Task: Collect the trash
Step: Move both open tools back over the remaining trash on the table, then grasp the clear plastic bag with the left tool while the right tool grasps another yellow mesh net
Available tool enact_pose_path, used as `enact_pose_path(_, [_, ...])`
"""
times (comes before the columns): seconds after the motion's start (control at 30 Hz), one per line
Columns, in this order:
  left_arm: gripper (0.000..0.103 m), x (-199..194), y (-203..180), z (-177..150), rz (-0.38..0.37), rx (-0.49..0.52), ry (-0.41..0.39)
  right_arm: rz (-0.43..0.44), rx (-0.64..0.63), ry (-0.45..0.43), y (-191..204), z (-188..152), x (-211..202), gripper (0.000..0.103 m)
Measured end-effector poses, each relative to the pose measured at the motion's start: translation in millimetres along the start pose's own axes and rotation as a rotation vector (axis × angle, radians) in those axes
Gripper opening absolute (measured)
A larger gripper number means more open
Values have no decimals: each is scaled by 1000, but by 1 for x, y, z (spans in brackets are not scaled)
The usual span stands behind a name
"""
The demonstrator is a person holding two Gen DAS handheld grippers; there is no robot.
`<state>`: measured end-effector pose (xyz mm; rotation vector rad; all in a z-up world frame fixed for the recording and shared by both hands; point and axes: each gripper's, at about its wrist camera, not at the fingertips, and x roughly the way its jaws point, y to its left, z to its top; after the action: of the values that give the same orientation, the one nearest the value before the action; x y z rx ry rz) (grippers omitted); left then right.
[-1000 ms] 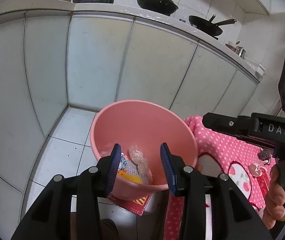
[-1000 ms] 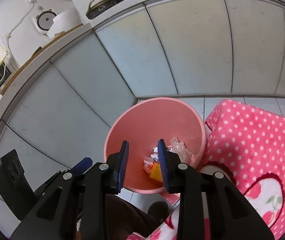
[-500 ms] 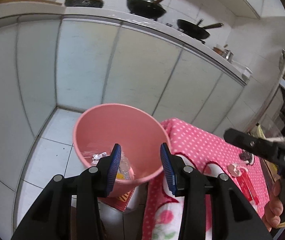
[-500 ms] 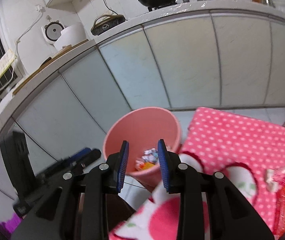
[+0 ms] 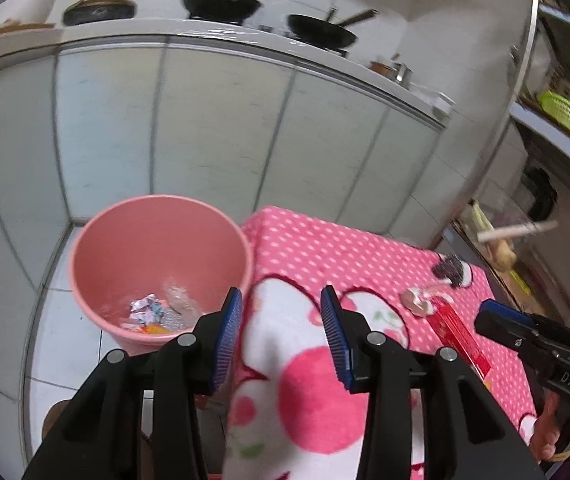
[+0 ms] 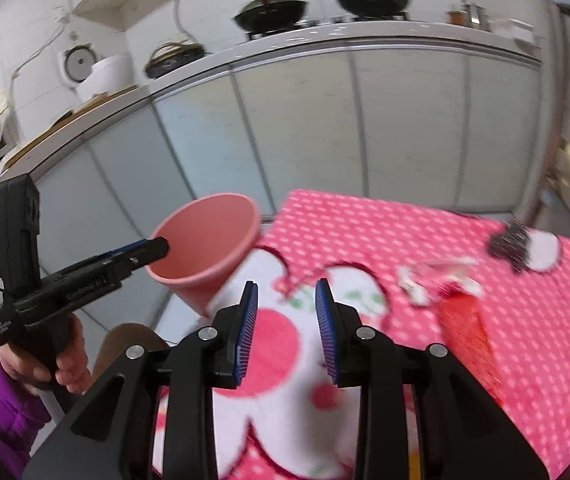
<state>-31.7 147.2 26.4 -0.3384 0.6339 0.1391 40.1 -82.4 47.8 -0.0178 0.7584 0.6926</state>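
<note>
pink cloth (image 5: 365,256), wrappers (image 5: 441,308) beyond right tool (image 6: 286,316)

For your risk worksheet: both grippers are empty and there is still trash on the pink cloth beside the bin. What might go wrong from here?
1. The red wrapper lies flat on the soft cloth, so fingers might pinch fabric too.
2. The pink bin stands close against the cloth's edge; a carrying gripper could knock it.
3. The crumpled white wrapper touches the red one; taking one may drag the other.
</note>
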Motion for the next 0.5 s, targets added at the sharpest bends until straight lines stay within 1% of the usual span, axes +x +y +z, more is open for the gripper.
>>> enact_pose_path(0.17, [40, 6, -33, -7, -50, 97, 27, -86, 80, -24, -43, -17, -25, 30])
enact_pose_path(0.23, [40, 8, -41, -10, -71, 112, 36, -126, 116, -25, -62, -26, -36, 30])
enact_pose_path(0.3, [45, 12, -49, -13, -102, 124, 57, -166, 151, -22, -79, -36, -45, 30])
enact_pose_path(0.4, [47, 19, -61, -19, -152, 142, 102, -200, 200, -13, -98, -53, -57, 30])
enact_pose_path(0.5, [49, 26, -78, -26, -200, 194, 142, -217, 241, 1, -111, -68, -60, 30])
